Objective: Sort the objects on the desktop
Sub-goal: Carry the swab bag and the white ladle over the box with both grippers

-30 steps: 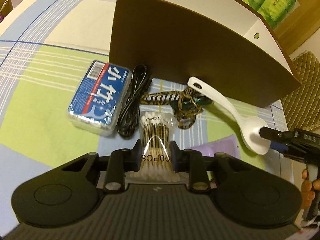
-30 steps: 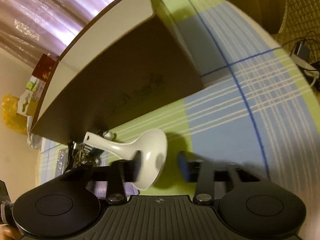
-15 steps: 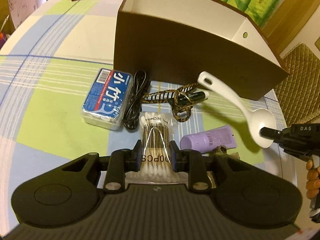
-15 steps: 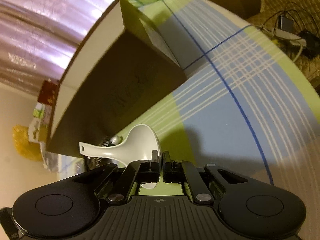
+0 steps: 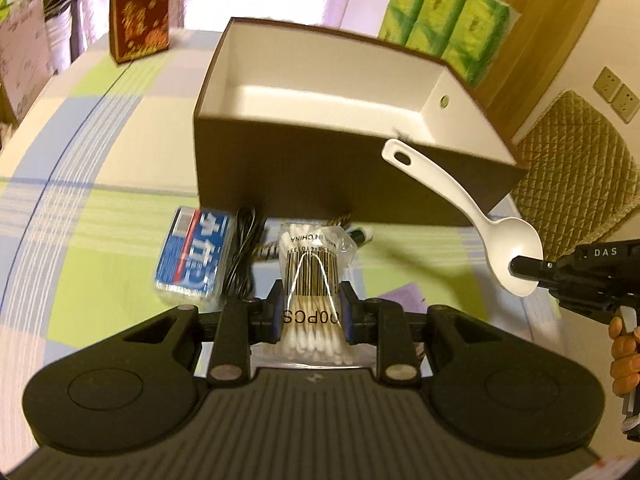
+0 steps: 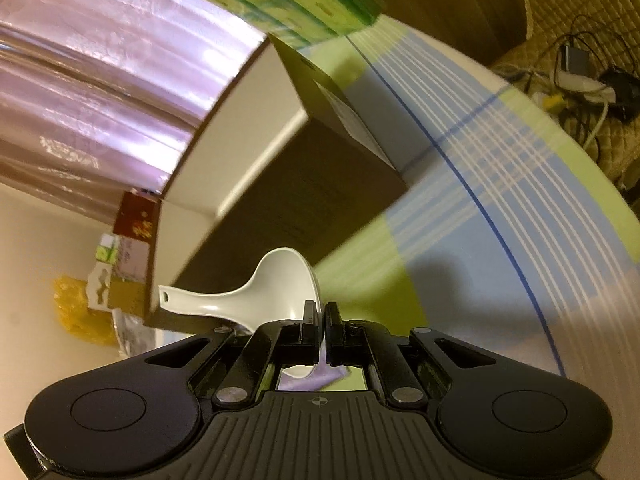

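A clear plastic bag of white cotton swabs [image 5: 310, 276] is pinched between the two fingers of the left gripper [image 5: 311, 312], whose blue-edged pads press on both sides of the bag. The bag is held above the checked green, blue and white tablecloth [image 5: 100, 240], near the front wall of an open brown cardboard box with a white interior [image 5: 320, 92]. The inside of the box is seen bare in the left wrist view.

A white plastic spoon with a hole in its handle [image 5: 460, 208] is gripped at the rim of its bowl by the right gripper [image 6: 322, 320], whose fingers are pressed together on that rim. The spoon is held in the air, its handle slanting up and to the left so that the holed end overlaps the near right rim of the box in the left wrist view. The person's fingers [image 5: 624, 352] are seen at the far right edge, on the handle of the right gripper.

On the cloth, left of the swab bag, a blue-labelled clear plastic box [image 5: 192, 256] lies beside a coiled black cable [image 5: 242, 256]. A striped cord [image 5: 268, 248] is partly hidden behind the bag. A pale purple item [image 5: 400, 296] lies to the right, its shape unclear. Behind the box stand green packs [image 5: 444, 20] and a red and gold carton [image 5: 140, 16].
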Tool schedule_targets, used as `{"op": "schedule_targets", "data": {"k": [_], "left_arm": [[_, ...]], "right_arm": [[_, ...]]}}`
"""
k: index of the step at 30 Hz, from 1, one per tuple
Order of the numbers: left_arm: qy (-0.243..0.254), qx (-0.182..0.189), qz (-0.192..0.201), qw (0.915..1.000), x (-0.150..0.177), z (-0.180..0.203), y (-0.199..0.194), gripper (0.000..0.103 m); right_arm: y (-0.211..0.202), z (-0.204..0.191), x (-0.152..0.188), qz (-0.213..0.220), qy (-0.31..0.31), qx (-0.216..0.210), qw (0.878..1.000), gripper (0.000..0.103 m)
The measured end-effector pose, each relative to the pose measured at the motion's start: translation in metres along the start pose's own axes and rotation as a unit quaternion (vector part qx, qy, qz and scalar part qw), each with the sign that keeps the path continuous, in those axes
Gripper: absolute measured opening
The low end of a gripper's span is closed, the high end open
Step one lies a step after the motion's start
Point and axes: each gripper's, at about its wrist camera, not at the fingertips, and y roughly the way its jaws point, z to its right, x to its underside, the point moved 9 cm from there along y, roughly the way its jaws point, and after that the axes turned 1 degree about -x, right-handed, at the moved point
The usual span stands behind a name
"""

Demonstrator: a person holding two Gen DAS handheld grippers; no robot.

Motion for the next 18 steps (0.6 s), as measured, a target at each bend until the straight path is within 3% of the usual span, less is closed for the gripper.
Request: {"op": "schedule_targets", "data": {"k": [9, 18], "left_arm": [[0.034, 0.012, 0.043, 0.9984, -0.057, 0.008, -0.010, 0.022], [0.052, 0.007, 0.067, 0.9964, -0.122, 0.003, 0.004, 0.022]], "right_arm": [[0.004, -0.046, -0.038, 0.024, -0.025, -0.019, 0.999, 0.000], [0.038, -0.076, -0.079, 0.031, -0.036, -0.011, 0.999, 0.000]]}}
